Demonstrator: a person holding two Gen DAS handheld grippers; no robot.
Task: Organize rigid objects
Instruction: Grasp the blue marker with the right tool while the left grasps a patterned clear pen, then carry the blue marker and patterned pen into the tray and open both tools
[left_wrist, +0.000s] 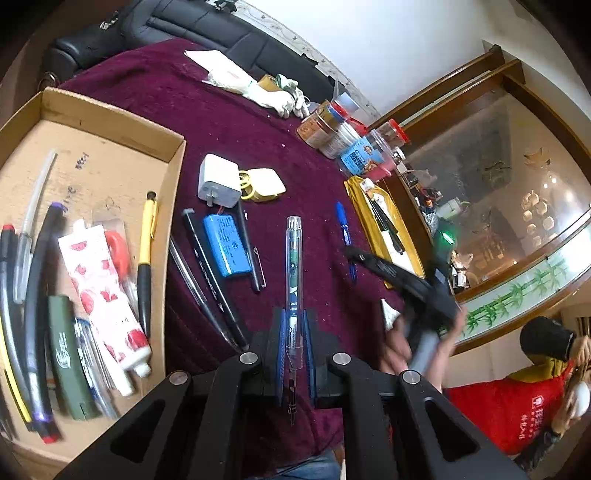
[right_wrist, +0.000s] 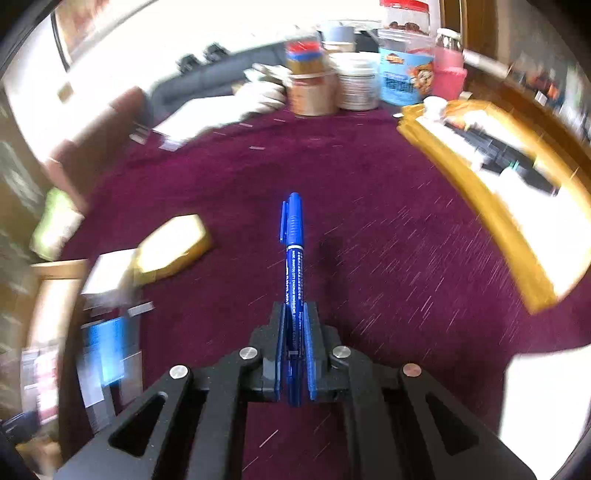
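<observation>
The left gripper (left_wrist: 293, 332) has its fingers closed on one clear-barrelled pen (left_wrist: 294, 266), which points away over the maroon-covered table (left_wrist: 236, 122). The right gripper (right_wrist: 294, 332) has its fingers clamped on one blue marker (right_wrist: 293, 251), lifted above the cloth; in the left wrist view that marker (left_wrist: 343, 229) sits far right, with the gripper blurred. On the cloth between them lie one blue battery pack (left_wrist: 227, 243), one white charger (left_wrist: 218, 184), one yellow tape measure (left_wrist: 262, 184) and three dark pens (left_wrist: 210, 269). At the left, one cardboard box (left_wrist: 110, 162) holds several pens and one tube with red prints (left_wrist: 103, 288). One gold tray (left_wrist: 384, 229) lies at the right; four jars (left_wrist: 351, 140) stand beyond it.
</observation>
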